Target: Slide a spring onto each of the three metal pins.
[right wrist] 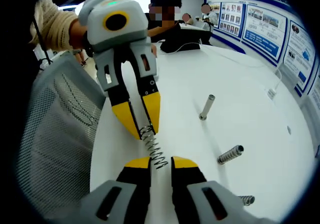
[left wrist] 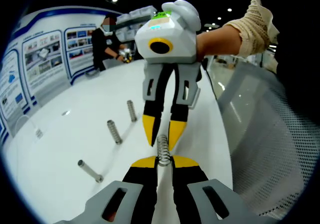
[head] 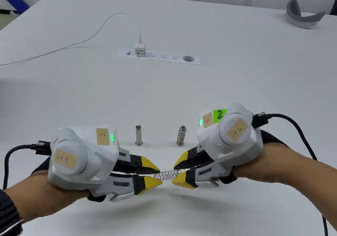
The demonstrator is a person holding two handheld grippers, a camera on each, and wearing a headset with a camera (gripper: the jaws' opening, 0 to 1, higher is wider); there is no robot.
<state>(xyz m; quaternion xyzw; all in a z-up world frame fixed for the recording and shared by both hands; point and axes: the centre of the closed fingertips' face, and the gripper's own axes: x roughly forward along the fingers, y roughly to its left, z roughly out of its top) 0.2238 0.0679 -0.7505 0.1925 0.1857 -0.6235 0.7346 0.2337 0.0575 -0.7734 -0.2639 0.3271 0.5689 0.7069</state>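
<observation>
A thin steel spring [head: 167,175] stretches level between my two grippers, just above the white table [head: 221,88] near its front edge. My left gripper [head: 154,175] is shut on one end, which sits between its yellow tips [left wrist: 164,160]. My right gripper [head: 181,170] is shut on the other end [right wrist: 161,164]. Behind them stands a bare metal pin [head: 138,135] and, to its right, a pin wearing a spring [head: 181,135]. In the left gripper view a bare pin [left wrist: 89,170] and two sprung pins [left wrist: 114,132] [left wrist: 131,110] stand in a row.
A white power strip [head: 158,56] with a plug and cable lies at the table's middle. A grey curved object [head: 303,15] rests at the far right corner. A mesh chair [left wrist: 260,134] is beside the table. People stand in the background [left wrist: 107,39].
</observation>
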